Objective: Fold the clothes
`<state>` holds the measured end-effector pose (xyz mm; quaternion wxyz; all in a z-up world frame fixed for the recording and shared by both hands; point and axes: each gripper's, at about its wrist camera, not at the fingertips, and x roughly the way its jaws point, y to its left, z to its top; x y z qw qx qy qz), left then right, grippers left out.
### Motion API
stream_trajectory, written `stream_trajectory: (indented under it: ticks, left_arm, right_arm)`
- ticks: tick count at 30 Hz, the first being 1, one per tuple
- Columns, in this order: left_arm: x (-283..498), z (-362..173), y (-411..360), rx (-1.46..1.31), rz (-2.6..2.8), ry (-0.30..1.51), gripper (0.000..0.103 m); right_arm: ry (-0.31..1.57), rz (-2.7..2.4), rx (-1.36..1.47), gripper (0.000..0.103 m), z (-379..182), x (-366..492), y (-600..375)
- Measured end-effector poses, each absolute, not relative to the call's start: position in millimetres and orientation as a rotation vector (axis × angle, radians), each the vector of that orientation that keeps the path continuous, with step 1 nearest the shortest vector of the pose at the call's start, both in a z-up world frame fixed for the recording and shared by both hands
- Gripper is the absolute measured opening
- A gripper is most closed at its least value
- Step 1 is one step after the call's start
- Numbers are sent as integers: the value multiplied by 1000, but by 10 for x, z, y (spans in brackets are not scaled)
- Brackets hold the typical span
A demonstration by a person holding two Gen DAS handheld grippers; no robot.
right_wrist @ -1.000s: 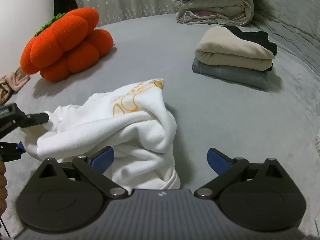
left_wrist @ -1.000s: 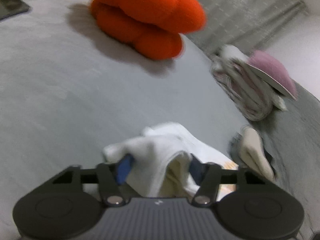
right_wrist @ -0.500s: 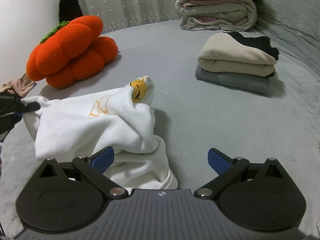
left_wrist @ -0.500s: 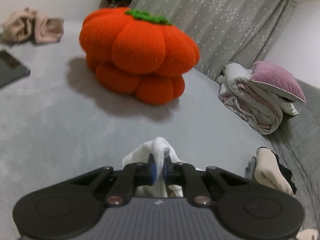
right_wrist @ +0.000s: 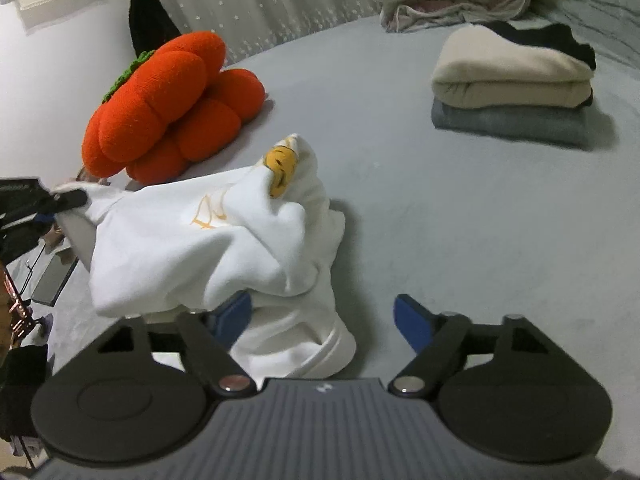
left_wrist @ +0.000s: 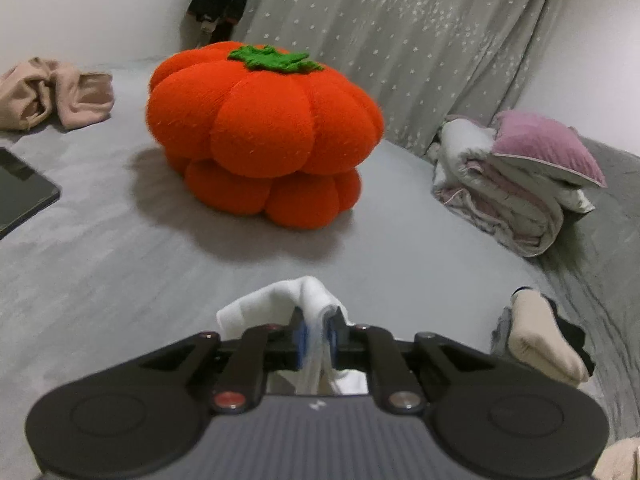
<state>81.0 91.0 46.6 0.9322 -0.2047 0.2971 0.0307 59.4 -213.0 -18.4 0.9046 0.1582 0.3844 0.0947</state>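
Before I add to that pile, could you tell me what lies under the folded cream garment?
Under the folded cream garment lies a folded grey garment, resting on the grey bed. A black item lies behind; its underside is hidden.

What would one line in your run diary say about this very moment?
left gripper: pinching white shirt, loosening | right gripper: closing, shirt between fingers, not gripped | bed

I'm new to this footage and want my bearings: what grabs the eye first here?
The big orange pumpkin cushion with its green stalk dominates the grey bed, beyond the clothes. In front, a crumpled white sweatshirt with a yellow print is pinched at one edge by the left tool. A folded stack of clothes sits at the far right.
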Motion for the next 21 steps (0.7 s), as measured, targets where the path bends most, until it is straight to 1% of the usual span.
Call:
stream_trajectory:
  ticks: [1, 3, 7, 8, 9, 12, 17, 19, 21]
  left_arm:
    - [786, 445, 938, -423, 77, 614, 22]
    - [736, 418, 1019, -445, 91, 623, 45]
    - [650, 392, 1104, -482, 57, 664, 55]
    - [647, 377, 1083, -481, 36, 684, 61]
    - [646, 351, 1046, -480, 10, 708, 64]
    - [663, 212, 897, -486, -53, 791, 66]
    - [700, -126, 614, -504, -116, 927, 65]
    - [658, -158, 569, -525, -125, 895, 61]
    - [609, -168, 539, -540, -136, 848, 37]
  right_arm:
    - [797, 192, 324, 80, -190, 595, -2127]
    - [801, 188, 322, 80, -192, 584, -2123]
    - [797, 198, 330, 81, -169, 561, -2128]
    - [797, 202, 330, 81, -167, 556, -2126]
    - [798, 204, 329, 81, -168, 552, -2124]
    - [804, 202, 326, 82, -178, 549, -2124]
    - [820, 196, 331, 82, -196, 537, -2145]
    - [833, 198, 333, 82, -212, 536, -2150]
    - [862, 197, 334, 82, -248, 550, -2147]
